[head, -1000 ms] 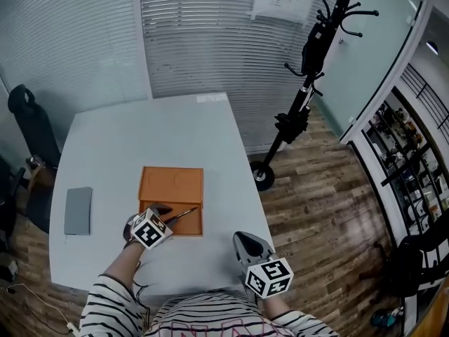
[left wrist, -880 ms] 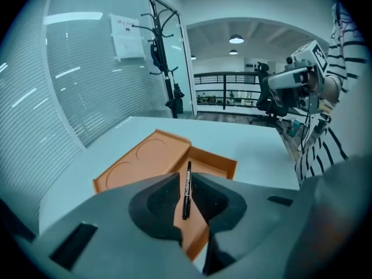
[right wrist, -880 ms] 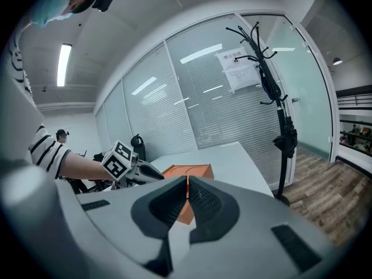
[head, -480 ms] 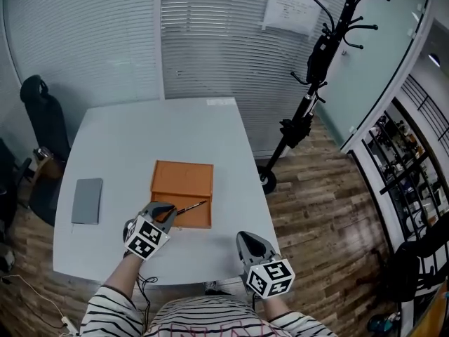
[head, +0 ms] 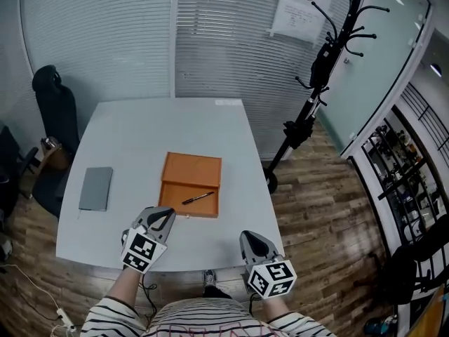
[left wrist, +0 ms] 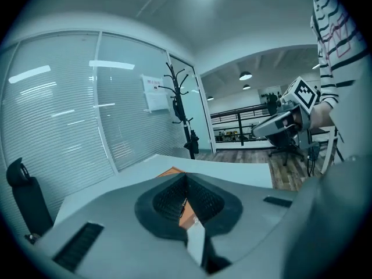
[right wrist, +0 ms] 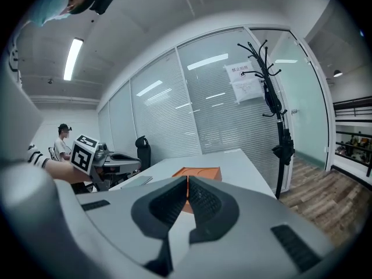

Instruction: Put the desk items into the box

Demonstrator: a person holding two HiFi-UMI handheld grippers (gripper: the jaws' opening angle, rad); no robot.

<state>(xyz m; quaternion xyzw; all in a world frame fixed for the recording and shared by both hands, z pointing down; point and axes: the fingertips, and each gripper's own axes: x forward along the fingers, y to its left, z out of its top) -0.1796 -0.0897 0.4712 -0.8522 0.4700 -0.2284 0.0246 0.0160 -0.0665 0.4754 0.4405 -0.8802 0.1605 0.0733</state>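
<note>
The open orange box [head: 191, 185] lies near the front of the white table [head: 140, 139]. A black pen [head: 198, 198] rests in its near compartment. In the head view my left gripper [head: 163, 217] hovers just short of the box's near left corner, apart from the pen. Its jaws are shut and empty, and through their slit I see the pen [left wrist: 182, 206] and the box. My right gripper [head: 250, 239] hangs shut and empty off the table's front right corner. From there the orange box [right wrist: 197, 172] shows ahead. A grey notebook [head: 96, 188] lies left of the box.
A black coat rack [head: 319, 69] stands on the wood floor right of the table. A dark office chair [head: 56, 114] is at the table's left side. Glass walls with blinds close the back.
One second ago my left gripper held the pen over the box. The pen now lies in the box and the left gripper has drawn back toward me. The head camera has tilted up.
</note>
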